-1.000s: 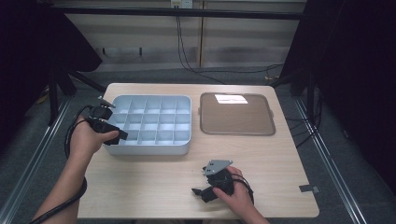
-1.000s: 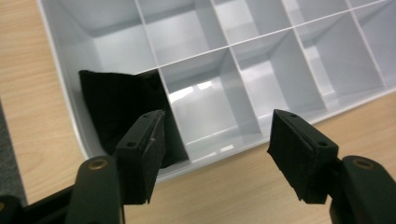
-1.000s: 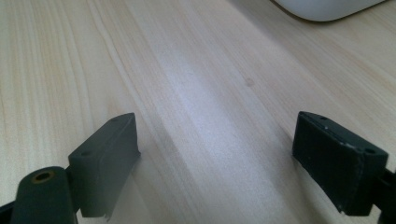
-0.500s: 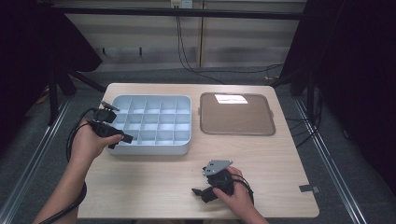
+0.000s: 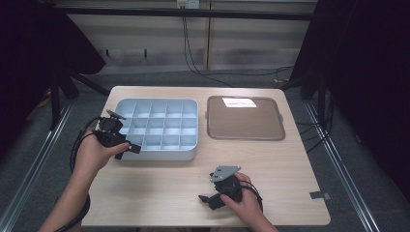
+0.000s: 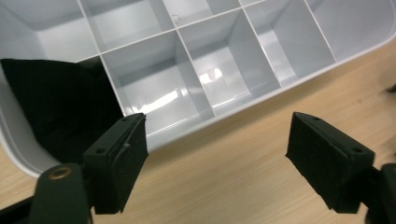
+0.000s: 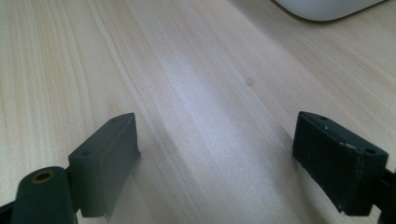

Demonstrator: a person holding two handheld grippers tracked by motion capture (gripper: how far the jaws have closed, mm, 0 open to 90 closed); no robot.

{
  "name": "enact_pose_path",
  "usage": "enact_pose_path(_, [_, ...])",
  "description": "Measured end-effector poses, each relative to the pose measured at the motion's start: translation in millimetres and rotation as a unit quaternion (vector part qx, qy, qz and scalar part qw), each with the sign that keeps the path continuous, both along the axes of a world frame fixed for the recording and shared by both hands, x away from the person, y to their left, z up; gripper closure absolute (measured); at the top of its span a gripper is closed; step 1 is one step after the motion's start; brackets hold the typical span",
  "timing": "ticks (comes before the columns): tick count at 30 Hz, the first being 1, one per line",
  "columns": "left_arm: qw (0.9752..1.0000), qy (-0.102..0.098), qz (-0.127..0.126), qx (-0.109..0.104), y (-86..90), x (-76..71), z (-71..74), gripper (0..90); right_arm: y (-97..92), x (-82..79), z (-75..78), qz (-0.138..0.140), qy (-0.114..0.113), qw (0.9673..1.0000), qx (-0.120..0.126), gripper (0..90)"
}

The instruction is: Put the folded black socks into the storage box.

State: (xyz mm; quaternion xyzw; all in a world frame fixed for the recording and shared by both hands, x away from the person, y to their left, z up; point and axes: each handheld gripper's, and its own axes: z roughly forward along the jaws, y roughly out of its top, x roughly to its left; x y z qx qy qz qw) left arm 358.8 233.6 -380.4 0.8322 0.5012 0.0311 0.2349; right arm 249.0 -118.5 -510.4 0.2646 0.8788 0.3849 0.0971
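Observation:
A pale blue tray divided into several compartments lies left of the table's middle. My left gripper hangs over its near-left corner. In the left gripper view that gripper stands open; its jaws have just been opening, with only the tray's rim and bare wood between them. A black, soft-looking thing lies in the corner compartment beside the left jaw. My right gripper rests on the table near the front edge, and in its own view this gripper is open over bare wood.
A flat brown tray with a white patch at its far edge lies to the right of the blue tray. Bare wood lies between the two hands. A cable trails from the left gripper past the table's left edge.
The left gripper's jaws have spread wider at the tray's near-left corner and the hand has shifted slightly toward the front. The right hand has stayed put.

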Motion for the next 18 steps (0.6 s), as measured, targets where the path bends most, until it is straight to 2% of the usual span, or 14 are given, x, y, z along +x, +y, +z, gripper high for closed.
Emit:
enact_pose_path(6, [0.9998,0.004,-0.020,-0.004,-6.4,-6.7,-2.1,19.0,0.0,0.1,0.0,0.000,0.000,1.0000,0.000,14.3])
enact_pose_path(18, [0.9992,0.002,-0.034,-0.021,-16.6,-18.9,-9.4,18.5,0.0,0.0,0.0,0.000,0.000,1.0000,0.000,14.3])
